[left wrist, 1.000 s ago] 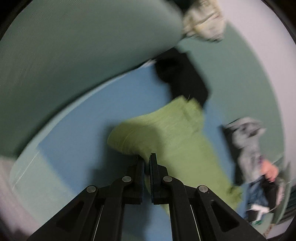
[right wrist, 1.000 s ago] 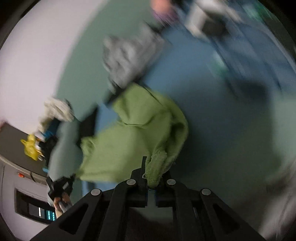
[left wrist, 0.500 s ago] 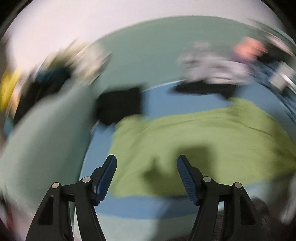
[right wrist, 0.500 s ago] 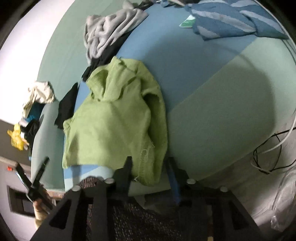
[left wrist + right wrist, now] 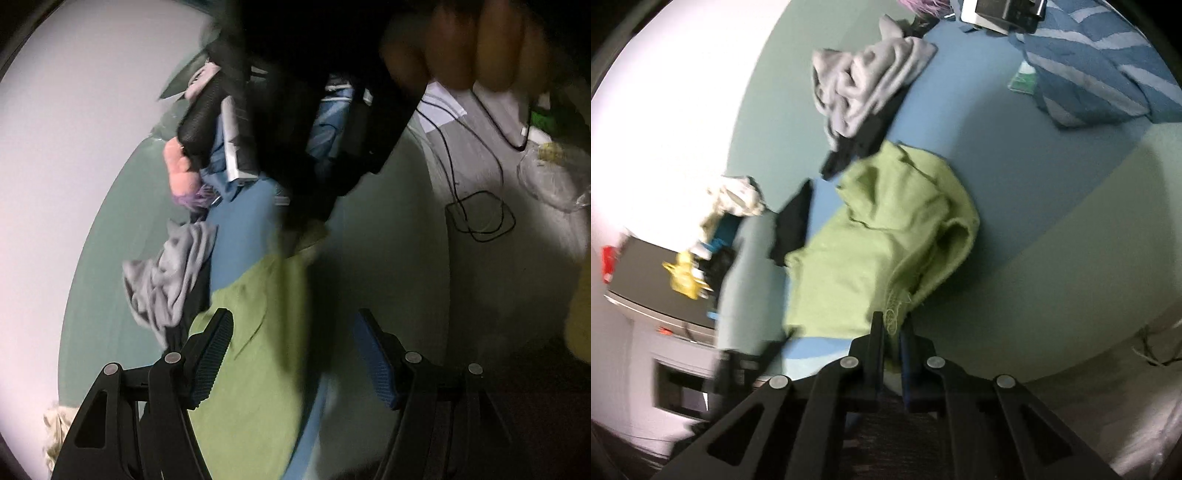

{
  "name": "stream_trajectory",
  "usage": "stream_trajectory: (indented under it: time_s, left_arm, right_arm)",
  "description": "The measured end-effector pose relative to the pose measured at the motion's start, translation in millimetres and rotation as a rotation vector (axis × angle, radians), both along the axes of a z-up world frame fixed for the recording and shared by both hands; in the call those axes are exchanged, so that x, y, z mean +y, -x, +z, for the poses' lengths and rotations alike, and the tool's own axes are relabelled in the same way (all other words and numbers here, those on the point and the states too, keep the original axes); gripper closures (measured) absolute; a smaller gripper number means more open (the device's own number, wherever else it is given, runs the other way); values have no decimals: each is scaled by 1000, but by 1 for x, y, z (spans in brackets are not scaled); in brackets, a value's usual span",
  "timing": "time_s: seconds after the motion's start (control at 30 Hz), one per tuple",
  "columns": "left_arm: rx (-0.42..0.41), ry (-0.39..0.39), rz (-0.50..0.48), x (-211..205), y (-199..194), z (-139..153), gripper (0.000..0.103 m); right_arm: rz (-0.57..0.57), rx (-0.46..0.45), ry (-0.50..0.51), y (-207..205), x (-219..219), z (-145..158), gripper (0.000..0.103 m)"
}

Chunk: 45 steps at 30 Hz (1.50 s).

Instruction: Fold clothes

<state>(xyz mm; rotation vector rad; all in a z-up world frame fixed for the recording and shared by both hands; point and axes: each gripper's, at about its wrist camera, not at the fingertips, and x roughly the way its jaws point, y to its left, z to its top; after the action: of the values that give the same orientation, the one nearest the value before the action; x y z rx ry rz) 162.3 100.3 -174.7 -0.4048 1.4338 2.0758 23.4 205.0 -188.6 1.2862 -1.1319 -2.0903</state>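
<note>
now right gripper [image 5: 894, 332] clamped on green garment [image 5: 886, 236] hem again; left gripper [image 5: 295, 354] stays spread, empty.

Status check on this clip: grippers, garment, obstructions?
Left gripper open, empty, over green garment. Right gripper shut on its frayed edge. Garment bunched, unfolded. Grey clothing and a black item lie close by.
</note>
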Motion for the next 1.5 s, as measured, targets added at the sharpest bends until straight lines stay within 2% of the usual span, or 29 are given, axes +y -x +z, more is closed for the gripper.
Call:
stream_trajectory:
  time_s: [0.07, 0.1, 0.13, 0.17, 0.2, 0.23, 0.27, 0.3, 0.33, 0.43, 0.53, 0.6, 0.67, 0.73, 0.83, 0.93, 1.03, 1.1, 1.17, 1.27, 1.4, 1.47, 1.5]
  left_arm:
    - [-4, -2, 32, 10, 12, -10, 34]
    - [-19, -8, 36, 16, 18, -17, 39]
    - [-34, -13, 40, 21, 24, -23, 50]
    - [-45, -15, 54, 27, 30, -28, 84]
    - [-55, -21, 98, 30, 40, -33, 100]
    - [-94, -41, 131, 30, 47, -33, 100]
    - [-132, -66, 163, 29, 53, -31, 100]
    - [-162, -111, 188, 27, 58, -25, 100]
    - [-187, -150, 208, 24, 62, -20, 100]
    - [-178, -182, 218, 23, 60, -11, 100]
    - [-192, -206, 233, 22, 55, -11, 100]
    - [-197, -219, 239, 20, 53, -11, 100]
    - [-198, -228, 242, 20, 50, -13, 100]
    - [-193, -235, 243, 20, 48, -13, 100]
    - [-194, -239, 238, 21, 48, -15, 100]
    - [-199, -240, 232, 24, 48, -16, 100]
    - [-197, -238, 226, 27, 47, -18, 100]
    - [-184, -234, 224, 27, 44, -18, 100]
    - [-180, -225, 212, 30, 38, -19, 100]
    - [-181, -201, 187, 36, 28, -23, 100]
    - [-161, -159, 176, 50, 17, -35, 100]
    - [-184, -159, 184, 53, 19, -37, 100]
    - [-194, -159, 191, 52, 22, -37, 100]
  right_arm:
    - [11, 5, 22, 1, 0, 2, 96]
    - [16, 4, 23, 1, -1, 3, 96]
    - [20, 2, 17, 0, -1, 2, 96]
    - [21, -1, 1, 0, -1, 2, 94]
    - [18, -7, -34, 1, 1, 2, 90]
    - [9, -12, -70, 2, 4, 2, 78]
    - [-9, -17, -107, 6, 11, 3, 51]
    - [-27, -22, -144, 10, 18, 4, 43]
    - [-45, -27, -181, 13, 24, 5, 40]
    - [-70, -34, -306, 38, 36, 8, 38]
    - [35, 0, -487, 79, 9, 13, 37]
    - [120, 25, -609, 106, -14, 15, 32]
    - [211, 26, -690, 128, -41, 10, 31]
    - [264, 22, -792, 141, -63, 4, 35]
    - [315, 116, -890, 139, -86, 6, 56]
    - [318, 189, -818, 135, -86, 13, 60]
    - [334, 140, -784, 148, -85, 5, 58]
    - [353, 106, -791, 157, -85, -3, 62]
    - [351, 97, -814, 158, -87, -6, 97]
    - [322, 117, -842, 155, -85, 3, 99]
    - [212, 138, -861, 162, -61, 18, 100]
    - [215, 105, -870, 172, -58, 7, 101]
    - [238, 79, -909, 178, -63, -6, 100]
